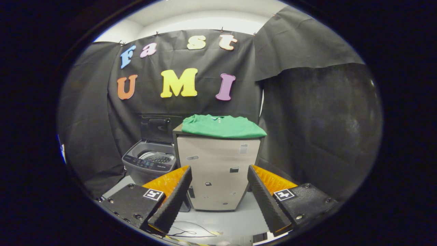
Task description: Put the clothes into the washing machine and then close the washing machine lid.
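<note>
Gripper [219, 171]: ribbed wedge fingers [172, 201], black screwed mounts, square tag at 7 and 5 o'clock; spread, empty.

One folded green garment [222, 125] lies on one pale cabinet [218, 171]. One washing machine [150, 162] stands to the cabinet's left with its one lid [156, 129] raised. One gripper [218, 198], two fingers spread apart, holds nothing.

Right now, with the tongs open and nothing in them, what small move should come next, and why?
Probably move forward and up toward the green garment. It lies folded on top of the cabinet, well beyond the open tongs, which grip nothing. The washing machine beside the cabinet already has its lid raised.
</note>
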`<control>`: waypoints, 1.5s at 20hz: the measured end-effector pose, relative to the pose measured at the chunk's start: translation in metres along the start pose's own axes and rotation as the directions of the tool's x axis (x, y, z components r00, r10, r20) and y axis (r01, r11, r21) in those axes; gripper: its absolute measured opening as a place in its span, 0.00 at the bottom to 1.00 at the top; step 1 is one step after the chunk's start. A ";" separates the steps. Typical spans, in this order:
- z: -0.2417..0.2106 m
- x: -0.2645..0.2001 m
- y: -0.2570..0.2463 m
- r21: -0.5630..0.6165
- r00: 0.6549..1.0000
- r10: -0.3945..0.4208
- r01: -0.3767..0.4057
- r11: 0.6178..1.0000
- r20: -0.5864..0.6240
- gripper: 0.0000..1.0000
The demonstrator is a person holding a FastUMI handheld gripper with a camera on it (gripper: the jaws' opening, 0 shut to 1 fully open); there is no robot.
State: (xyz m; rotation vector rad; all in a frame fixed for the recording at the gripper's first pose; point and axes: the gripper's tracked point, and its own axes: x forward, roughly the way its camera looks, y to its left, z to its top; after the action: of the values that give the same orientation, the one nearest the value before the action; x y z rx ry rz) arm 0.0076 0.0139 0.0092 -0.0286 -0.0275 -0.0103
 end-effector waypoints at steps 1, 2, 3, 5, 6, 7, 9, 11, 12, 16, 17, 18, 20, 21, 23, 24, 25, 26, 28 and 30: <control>0.000 0.000 -0.001 0.002 1.000 -0.004 0.004 1.000 0.004 1.00; 0.000 0.000 -0.001 0.011 1.000 -0.007 0.007 1.000 0.005 1.00; -0.001 0.000 0.000 0.023 1.000 -0.010 0.010 1.000 0.004 1.00; -0.004 0.000 -0.001 0.032 1.000 -0.015 0.015 0.999 0.001 1.00; -0.005 0.000 -0.001 0.028 1.000 -0.021 0.021 0.999 -0.001 1.00; -0.006 -0.001 -0.003 0.024 1.000 -0.024 0.024 0.999 0.000 1.00; -0.005 -0.003 -0.005 0.030 0.999 -0.035 0.035 0.999 -0.003 1.00; -0.004 -0.004 -0.008 0.041 0.999 -0.049 0.050 0.998 -0.014 1.00; 0.001 -0.005 -0.009 0.043 0.998 -0.056 0.057 0.997 -0.010 1.00; 0.024 -0.004 -0.018 0.034 0.995 -0.099 0.099 0.995 -0.002 1.00; 0.033 -0.003 -0.019 0.036 0.994 -0.110 0.110 0.993 0.006 1.00; 0.042 -0.002 -0.020 0.040 0.993 -0.120 0.120 0.992 0.009 1.00; 0.062 0.005 -0.025 0.056 0.989 -0.148 0.146 0.988 0.018 1.00; 0.072 0.010 -0.025 0.059 0.988 -0.150 0.148 0.987 0.029 1.00; 0.093 0.023 -0.024 0.065 0.989 -0.140 0.137 0.988 0.039 1.00; 0.103 0.031 -0.022 0.070 0.991 -0.128 0.125 0.990 0.042 1.00; 0.113 0.041 -0.021 0.076 0.992 -0.119 0.116 0.990 0.047 1.00; 0.125 0.051 -0.020 0.078 0.993 -0.105 0.101 0.992 0.052 1.00; 0.144 0.076 -0.021 0.076 0.994 -0.095 0.091 0.993 0.051 1.00; 0.164 0.102 -0.017 0.081 0.997 -0.059 0.055 0.995 0.057 1.00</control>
State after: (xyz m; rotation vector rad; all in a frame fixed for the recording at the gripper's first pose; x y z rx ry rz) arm 0.1051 0.0010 0.1763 0.0511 -0.0881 -0.0653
